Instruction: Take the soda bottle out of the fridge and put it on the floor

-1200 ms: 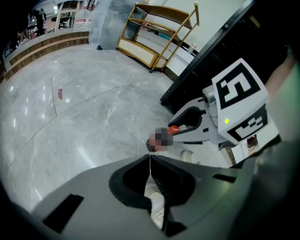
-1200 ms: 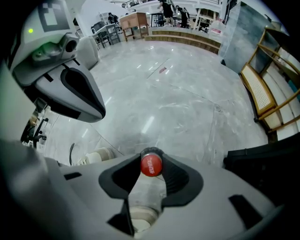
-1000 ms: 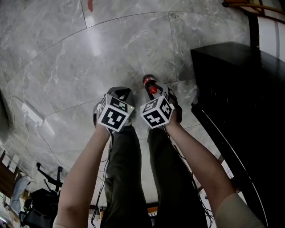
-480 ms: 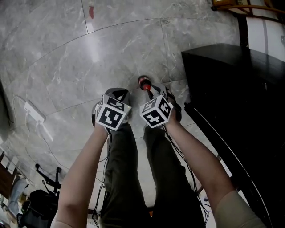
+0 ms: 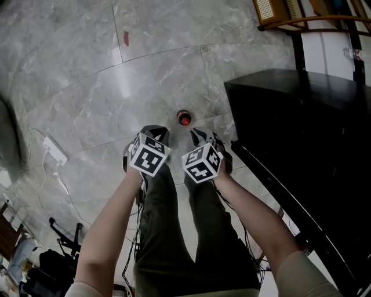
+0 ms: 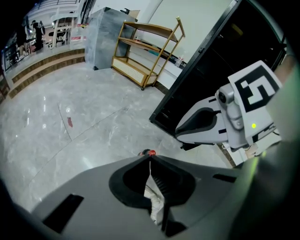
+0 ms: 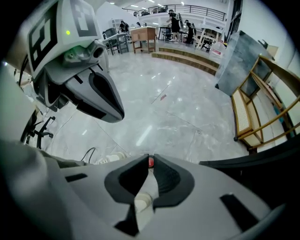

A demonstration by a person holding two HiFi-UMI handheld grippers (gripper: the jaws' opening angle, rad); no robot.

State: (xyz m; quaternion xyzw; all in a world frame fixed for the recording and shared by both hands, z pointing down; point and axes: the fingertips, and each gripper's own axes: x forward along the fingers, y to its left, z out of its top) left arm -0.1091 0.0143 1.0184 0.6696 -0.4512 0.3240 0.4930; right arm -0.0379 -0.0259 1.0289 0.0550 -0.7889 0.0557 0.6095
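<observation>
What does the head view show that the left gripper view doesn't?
Head view only: the person's forearms and legs, and the power strip. Left gripper view only: the jaws of the left tool, together with nothing between them, and the steps far back. Both: soda bottle standing on the floor, black fridge, wooden shelf, red floor mark.

Head view looks down; gripper views share floor [image 5: 75,75].

Dark olive trousers [image 5: 174,243]; beige short sleeve [image 5: 304,279] on right arm. Grey-and-black left gripper [image 5: 154,130] and right gripper [image 5: 198,133], each carrying a white cube with black square markers. Right jaws closing, nothing between.
</observation>
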